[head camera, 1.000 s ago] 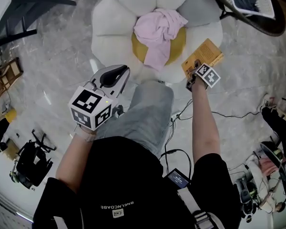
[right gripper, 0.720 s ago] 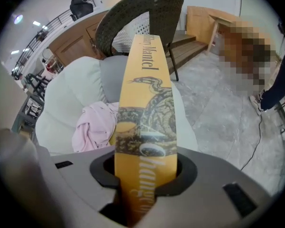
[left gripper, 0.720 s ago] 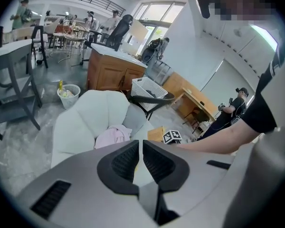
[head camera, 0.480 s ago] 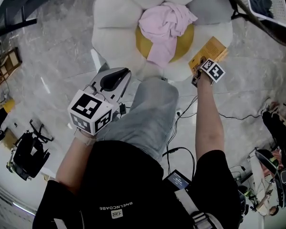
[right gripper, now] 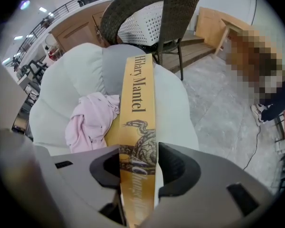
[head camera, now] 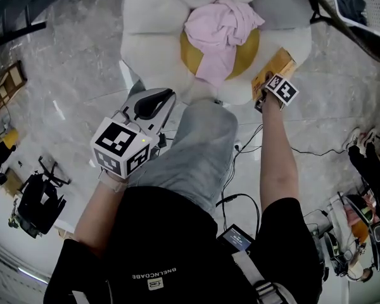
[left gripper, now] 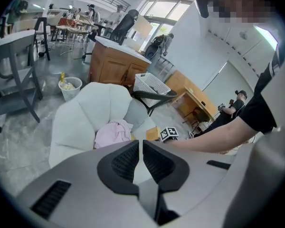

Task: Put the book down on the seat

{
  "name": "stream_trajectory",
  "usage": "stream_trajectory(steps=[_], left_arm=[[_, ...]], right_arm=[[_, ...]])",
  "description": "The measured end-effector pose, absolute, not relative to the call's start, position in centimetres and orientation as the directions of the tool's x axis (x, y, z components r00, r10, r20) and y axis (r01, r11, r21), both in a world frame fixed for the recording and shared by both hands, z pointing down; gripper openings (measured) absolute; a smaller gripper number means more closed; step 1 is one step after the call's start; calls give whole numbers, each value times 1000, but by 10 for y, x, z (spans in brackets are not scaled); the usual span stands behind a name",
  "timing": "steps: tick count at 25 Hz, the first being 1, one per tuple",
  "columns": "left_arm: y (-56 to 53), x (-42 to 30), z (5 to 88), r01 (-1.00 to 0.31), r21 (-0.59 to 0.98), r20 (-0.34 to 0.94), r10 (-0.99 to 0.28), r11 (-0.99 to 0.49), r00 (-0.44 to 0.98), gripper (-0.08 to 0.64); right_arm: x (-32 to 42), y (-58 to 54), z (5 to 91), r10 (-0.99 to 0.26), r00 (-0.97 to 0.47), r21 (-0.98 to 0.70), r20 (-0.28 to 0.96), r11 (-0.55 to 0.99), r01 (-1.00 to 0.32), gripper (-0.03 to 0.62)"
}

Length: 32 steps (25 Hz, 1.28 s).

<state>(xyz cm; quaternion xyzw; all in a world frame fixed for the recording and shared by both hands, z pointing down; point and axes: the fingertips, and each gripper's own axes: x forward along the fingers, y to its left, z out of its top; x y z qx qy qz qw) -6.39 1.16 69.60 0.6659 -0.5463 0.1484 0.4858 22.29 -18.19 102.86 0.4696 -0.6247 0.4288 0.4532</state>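
The right gripper (right gripper: pixel 137 163) clamped the orange-yellow paperback book (right gripper: pixel 138 103) across its thickness. It held the book on edge, spine up, over the right edge of the white flower-shaped cushion seat (head camera: pixel 149 33), probably ready to lower it there. A crumpled pink cloth (head camera: pixel 220 24) lay on the seat's yellow centre, leaving the right petals bare. The left gripper (left gripper: pixel 140 156), jaws together on nothing, hung off the seat's near edge.

The person wears a black short-sleeved T-shirt (head camera: pixel 177 233) with small white lettering (head camera: pixel 155 273) and grey trousers (head camera: pixel 193 151). The left tongs (left gripper: pixel 140 144) and right tongs (right gripper: pixel 138 148) are smooth grey shells with black ribbed pads (left gripper: pixel 125 160). Each carries 1 cube (head camera: pixel 120 147) of black-and-white square markers.
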Motion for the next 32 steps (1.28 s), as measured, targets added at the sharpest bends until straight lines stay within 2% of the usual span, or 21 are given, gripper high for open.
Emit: stream_trajectory(steps=[14, 32], left_arm=[[18, -95, 694, -853, 520, 716, -573, 55, 399, 17], [44, -157, 713, -823, 555, 719, -569, 123, 400, 17]], right_arm=[[198, -167, 1021, -177, -93, -59, 980, 189, -980, 164], [134, -164, 1038, -162, -40, -5, 986, 212, -977, 225]])
